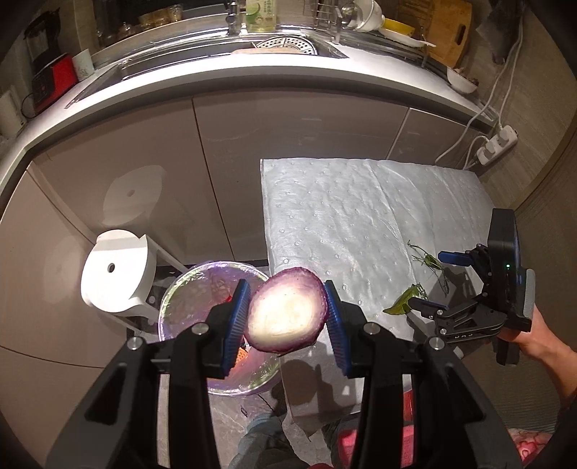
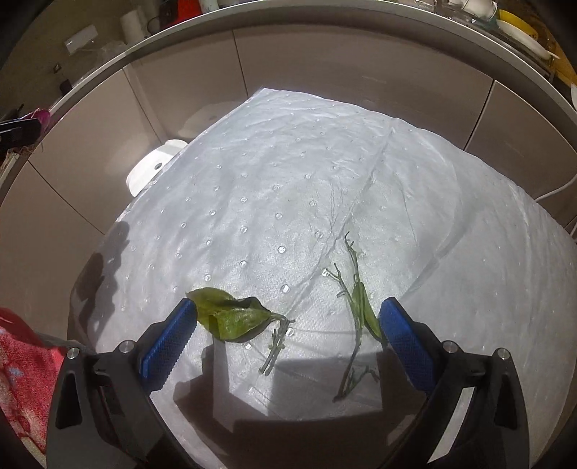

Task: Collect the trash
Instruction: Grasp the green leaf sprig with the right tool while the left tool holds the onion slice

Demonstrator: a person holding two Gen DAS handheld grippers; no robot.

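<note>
Just below the left gripper (image 1: 288, 313), which is clamping a purple onion slice (image 1: 286, 311) for dropping, a lined bin (image 1: 216, 324) is waiting, while the right gripper (image 2: 286, 341) is hovering wide over a green leaf (image 2: 230, 315) and stems (image 2: 355, 306) on the padded table (image 2: 288, 180).

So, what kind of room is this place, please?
Most likely a home kitchen: a curved countertop with a sink, a dish rack with dishes, and a cutting board standing behind it.
</note>
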